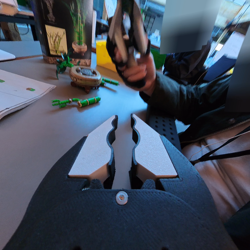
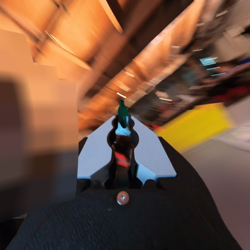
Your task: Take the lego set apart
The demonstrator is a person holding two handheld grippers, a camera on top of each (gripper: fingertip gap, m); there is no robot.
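Observation:
In the left wrist view, a tan lego pot [image 1: 85, 77] on brown feet stands on the table, with a dark green leaf cluster [image 1: 64, 64] behind it. A green bamboo stalk [image 1: 83, 102] lies in front of the pot and another stalk [image 1: 109, 81] lies to its right. My left gripper [image 1: 124, 116] is open and empty, low over the near table edge. My right gripper [image 2: 122, 116] is shut on a dark green lego leaf [image 2: 122, 117] that sticks out past the tips. It is raised and tilted upward, and its view is motion-blurred.
The lego box [image 1: 66, 29] stands behind the pot. A yellow box [image 1: 104, 55] is to its right. An open instruction booklet [image 1: 20, 90] lies at left. A person's hand [image 1: 138, 73] holds the right gripper high above the table. A black perforated chair part [image 1: 163, 127] is near right.

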